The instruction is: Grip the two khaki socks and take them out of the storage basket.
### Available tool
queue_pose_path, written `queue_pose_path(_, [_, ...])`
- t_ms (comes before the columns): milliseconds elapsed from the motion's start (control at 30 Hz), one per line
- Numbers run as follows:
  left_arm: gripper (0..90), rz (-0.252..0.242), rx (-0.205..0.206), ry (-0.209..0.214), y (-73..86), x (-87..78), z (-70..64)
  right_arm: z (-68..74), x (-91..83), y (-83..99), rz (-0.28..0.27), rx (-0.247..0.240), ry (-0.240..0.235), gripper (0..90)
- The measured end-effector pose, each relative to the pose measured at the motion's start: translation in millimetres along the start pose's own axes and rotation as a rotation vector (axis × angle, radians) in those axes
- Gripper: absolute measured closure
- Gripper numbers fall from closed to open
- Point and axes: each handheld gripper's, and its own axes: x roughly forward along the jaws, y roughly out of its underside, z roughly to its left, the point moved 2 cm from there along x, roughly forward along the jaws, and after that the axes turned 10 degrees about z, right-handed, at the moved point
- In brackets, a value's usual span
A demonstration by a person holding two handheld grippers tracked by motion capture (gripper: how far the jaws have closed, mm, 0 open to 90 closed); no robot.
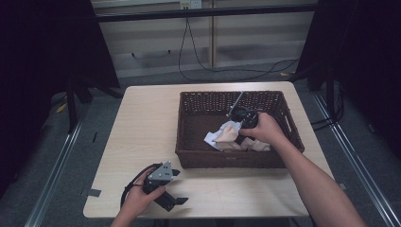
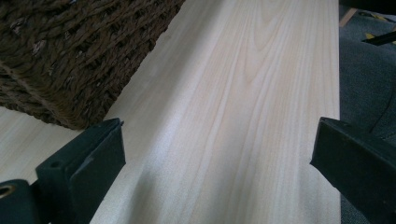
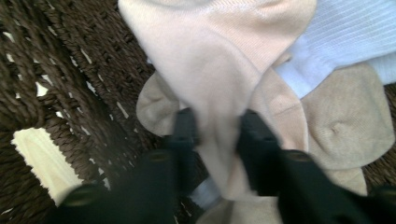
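A dark brown wicker basket [image 1: 189,156] stands on the right half of the table and holds a small heap of socks. My right gripper [image 3: 217,126] is inside it, shut on a pale pink sock [image 3: 219,51] that drapes between its two black jaws. Under that sock lie a beige sock [image 3: 345,116] and a white ribbed sock [image 3: 345,32]. In the high view the right gripper [image 1: 241,128] is over the sock pile [image 1: 227,136], partly hidden by the hand. My left gripper [image 1: 174,187] rests near the table's front edge, open, with bare wood between its jaws [image 2: 215,154].
The light wooden table [image 1: 142,123] has free room on its left half. The basket's near corner [image 2: 70,60] is just ahead-left of the left gripper. Cables trail on the grey floor [image 1: 227,71] behind the table, and metal rails run along both sides.
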Motion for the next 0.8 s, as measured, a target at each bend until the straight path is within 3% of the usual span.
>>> queue_pose_path(67, [2.4, 0.002, -0.006, -0.002, 0.3, -0.2, 0.0, 2.4, -0.1, -0.8, 0.004, -0.013, -0.019, 85.3])
queue_pose_path(233, [2.4, -0.002, 0.001, 0.0, -0.1, -0.1, 0.3, 4.6, -9.0, -0.3, 0.021, -0.035, -0.016, 86.8])
queue_pose_path(500, [2.4, 0.005, -0.001, 0.0, -0.3, -0.3, -0.1, 0.9, -43.8, 6.7, -0.017, -0.031, -0.021, 86.9])
queue_pose_path(800, [2.4, 0.015, -0.001, 0.005, -0.5, -0.1, 0.0, -2.3, -79.3, 15.5, -0.003, -0.022, -0.012, 89.7])
